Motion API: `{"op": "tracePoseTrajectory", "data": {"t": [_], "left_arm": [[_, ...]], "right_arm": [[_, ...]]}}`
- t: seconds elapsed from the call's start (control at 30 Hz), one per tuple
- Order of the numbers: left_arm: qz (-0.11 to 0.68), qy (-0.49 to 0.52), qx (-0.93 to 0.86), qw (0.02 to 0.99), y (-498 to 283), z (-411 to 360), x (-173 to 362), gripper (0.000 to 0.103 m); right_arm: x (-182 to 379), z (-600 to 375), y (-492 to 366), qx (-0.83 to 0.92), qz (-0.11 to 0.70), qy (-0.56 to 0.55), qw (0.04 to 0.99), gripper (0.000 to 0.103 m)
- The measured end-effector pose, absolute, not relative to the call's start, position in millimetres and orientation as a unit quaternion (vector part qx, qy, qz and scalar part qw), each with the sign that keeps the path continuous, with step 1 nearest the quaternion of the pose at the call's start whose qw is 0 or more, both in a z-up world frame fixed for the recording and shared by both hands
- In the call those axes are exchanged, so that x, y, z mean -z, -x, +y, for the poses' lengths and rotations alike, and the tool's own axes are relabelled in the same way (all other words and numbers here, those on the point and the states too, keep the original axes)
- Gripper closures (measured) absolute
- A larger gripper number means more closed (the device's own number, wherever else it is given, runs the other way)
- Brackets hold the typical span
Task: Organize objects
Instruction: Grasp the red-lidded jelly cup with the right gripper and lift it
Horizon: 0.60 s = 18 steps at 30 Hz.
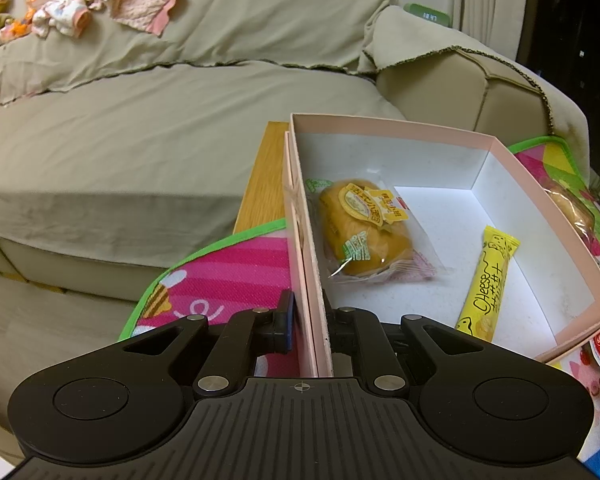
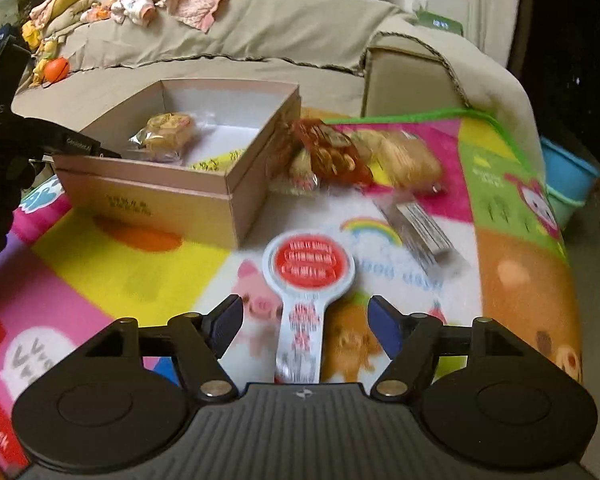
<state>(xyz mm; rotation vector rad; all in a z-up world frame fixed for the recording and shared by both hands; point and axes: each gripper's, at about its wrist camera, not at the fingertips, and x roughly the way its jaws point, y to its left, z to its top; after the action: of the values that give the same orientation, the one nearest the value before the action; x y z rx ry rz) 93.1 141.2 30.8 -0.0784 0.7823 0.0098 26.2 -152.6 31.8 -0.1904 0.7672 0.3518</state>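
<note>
A pink cardboard box (image 1: pixel 508 160) stands on a colourful play mat (image 1: pixel 228 280). It holds a wrapped yellow bun (image 1: pixel 364 228) and a yellow cheese stick packet (image 1: pixel 488 284). My left gripper (image 1: pixel 312 328) is shut on the box's left wall. In the right wrist view the box (image 2: pixel 148 200) sits at the left with the left gripper (image 2: pixel 76 146) on its edge. My right gripper (image 2: pixel 306 328) is open, with a white paddle-shaped snack pack with a red label (image 2: pixel 308 276) lying between its fingers on the mat.
Several wrapped snacks (image 2: pixel 340 156) and a silver bar packet (image 2: pixel 420 224) lie on the mat (image 2: pixel 132 272) right of the box. A beige sofa (image 1: pixel 140 120) with clothes (image 1: pixel 112 0) stands behind. A blue tub (image 2: pixel 568 176) sits on the floor at the right.
</note>
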Motion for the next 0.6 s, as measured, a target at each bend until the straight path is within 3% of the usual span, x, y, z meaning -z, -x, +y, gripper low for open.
{"op": "tracePoseTrajectory", "data": {"t": [0.13, 0.2, 0.33, 0.43, 0.6], "left_arm": [[0.375, 0.034, -0.003, 0.926, -92.2, 141.0, -31.1, 0.091], [0.375, 0.034, -0.002, 0.926, -92.9, 140.8, -31.4, 0.091], [0.376, 0.032, -0.002, 0.926, -92.7, 141.1, -31.4, 0.091], [0.376, 0.033, -0.002, 0.926, -92.8, 141.0, -31.4, 0.091], [0.375, 0.033, -0.002, 0.926, -92.9, 141.7, -31.6, 0.091]], "right_arm": [[-21.5, -148.2, -46.8, -0.168, 0.378, 0.091, 0.906, 0.034], [-19.5, -149.1, -51.2, -0.168, 0.385, 0.081, 0.904, 0.044], [-29.9, -155.7, -46.0, -0.181, 0.394, 0.065, 0.899, 0.045], [-57.0, -160.4, -38.0, -0.189, 0.384, 0.055, 0.902, 0.045], [-147.2, -165.0, -39.9, -0.210, 0.280, -0.001, 0.937, 0.045]]}}
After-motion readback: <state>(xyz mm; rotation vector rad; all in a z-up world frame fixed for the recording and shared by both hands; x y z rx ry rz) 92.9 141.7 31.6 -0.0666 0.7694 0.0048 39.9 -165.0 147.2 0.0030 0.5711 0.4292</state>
